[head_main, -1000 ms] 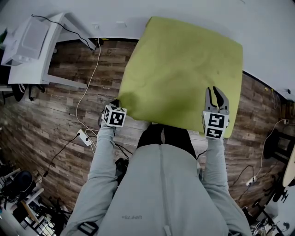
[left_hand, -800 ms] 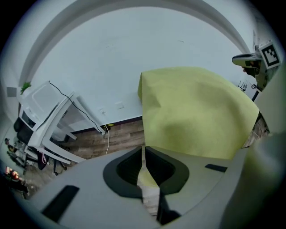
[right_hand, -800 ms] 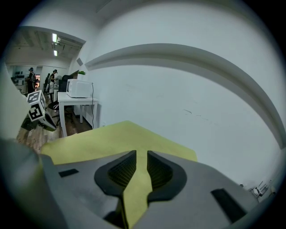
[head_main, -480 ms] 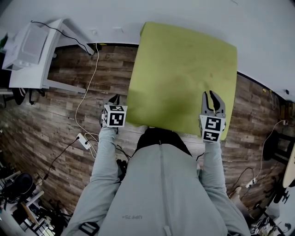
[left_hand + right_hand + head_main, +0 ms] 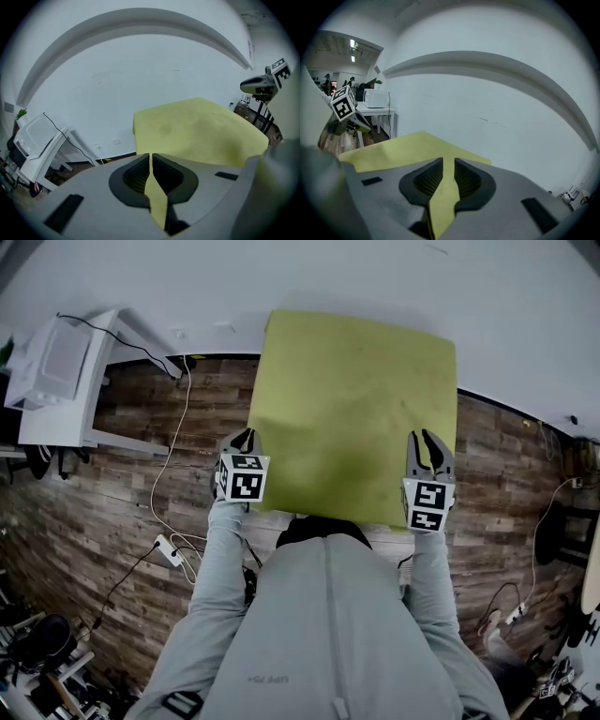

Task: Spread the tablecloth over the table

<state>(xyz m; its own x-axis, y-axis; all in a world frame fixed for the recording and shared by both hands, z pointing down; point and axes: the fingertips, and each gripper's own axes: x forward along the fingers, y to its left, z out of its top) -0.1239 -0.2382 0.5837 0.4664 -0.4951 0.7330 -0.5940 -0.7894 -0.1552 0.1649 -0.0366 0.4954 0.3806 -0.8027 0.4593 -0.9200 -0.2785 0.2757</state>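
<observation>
One tablecloth, clamped twice: left gripper, right gripper.

Tablecloth plain yellow-green; floor brown wood planks; wall white; sweatshirt light grey.

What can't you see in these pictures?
- Table: hidden under the tablecloth in every view.
- Tablecloth's near corners: head view, covered by the left tongs and right tongs.
- Clutter at the bottom left corner: head view, dark and cut off by the edge.
</observation>
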